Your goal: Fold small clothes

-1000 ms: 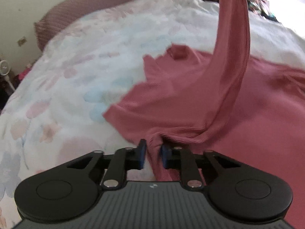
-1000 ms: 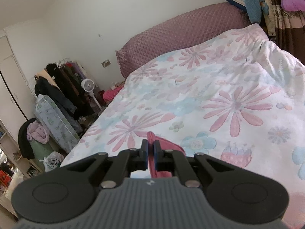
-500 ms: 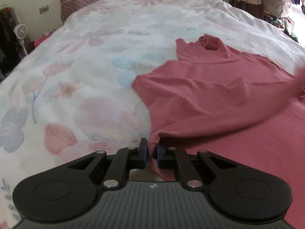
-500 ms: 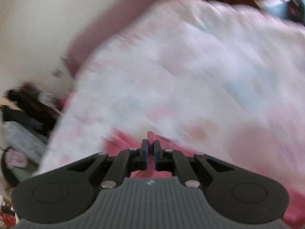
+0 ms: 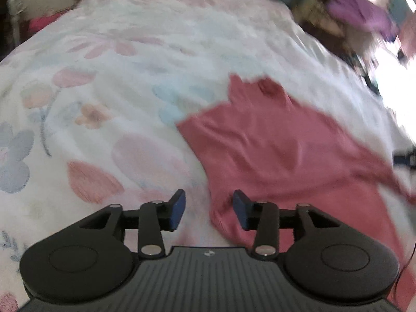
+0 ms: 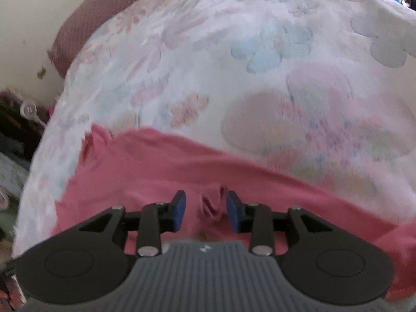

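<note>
Bedding with big pale flowers covers the bed [image 5: 109, 83], and it makes a wide, soft place to lay clothes out flat. A dark pink pillow [image 6: 85, 23] lies at the far end, well away from the work.

On the left side, the left tongs [image 5: 209, 212] hang low over the bed, tipped downward. Their blue pads [image 5: 176, 210] are opening right now. The near edge of the pink top [image 5: 273, 150] lies loose between them, close to the right pad, but neither pad squeezes it. So the cloth looks let go on purpose, so that this corner can stay down on the bed.

In the middle, the pink top is spread on the bed with its small neck part [image 5: 267, 88] pointing toward the far end. It lies flat so that it can be folded neatly. Some wrinkles run across it.

On the right side, the right tongs [image 6: 205, 210] also point down at the pink top [image 6: 161, 166]. Their pads [image 6: 232, 212] are opening too. A little bunched tuft of cloth [image 6: 210, 204] stands up between them, and it does not look pinched. I think a piece was just laid over here to make a fold.

Past the bed on the right there is a blurry heap of clothes [image 5: 361, 18], too fuzzy to tell more.
</note>
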